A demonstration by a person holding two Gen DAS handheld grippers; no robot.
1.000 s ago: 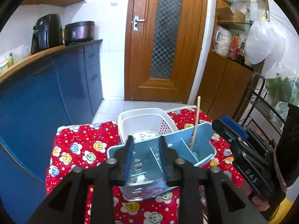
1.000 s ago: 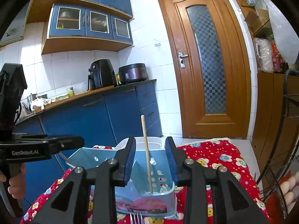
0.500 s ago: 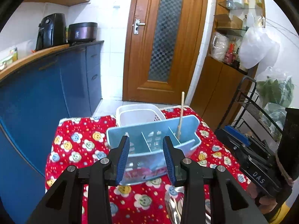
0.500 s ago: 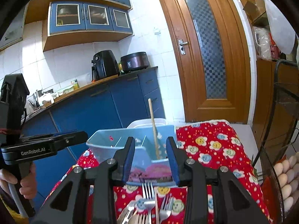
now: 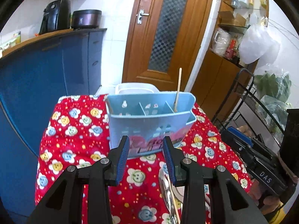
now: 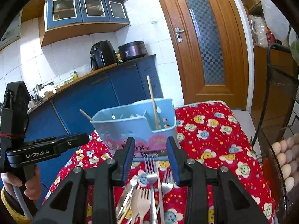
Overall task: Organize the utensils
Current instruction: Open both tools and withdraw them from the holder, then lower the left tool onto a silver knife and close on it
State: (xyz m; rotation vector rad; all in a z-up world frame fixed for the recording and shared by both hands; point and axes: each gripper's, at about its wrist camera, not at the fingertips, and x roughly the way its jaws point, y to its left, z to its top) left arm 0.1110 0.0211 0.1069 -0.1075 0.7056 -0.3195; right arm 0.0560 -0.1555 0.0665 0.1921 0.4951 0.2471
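A light blue utensil caddy (image 5: 149, 123) with three compartments stands on the red flowered tablecloth (image 5: 74, 140); it also shows in the right wrist view (image 6: 134, 125). A wooden chopstick (image 5: 177, 89) stands in its right compartment. My left gripper (image 5: 146, 156) is open and empty, just in front of the caddy. My right gripper (image 6: 150, 158) is open and empty above a pile of forks (image 6: 151, 177), spoons and a knife lying before the caddy. A spoon and a chopstick (image 5: 171, 196) lie under my left gripper.
A white plastic basket (image 5: 136, 88) stands behind the caddy. Blue kitchen cabinets (image 5: 46, 71) run along the left. A black wire rack (image 5: 261, 108) with eggs (image 6: 286, 158) stands at the right. A wooden door (image 5: 164, 28) is behind the table.
Both grippers have pulled back from the caddy toward the table's near side and dropped lower. The utensil pile has come into view under the right gripper.
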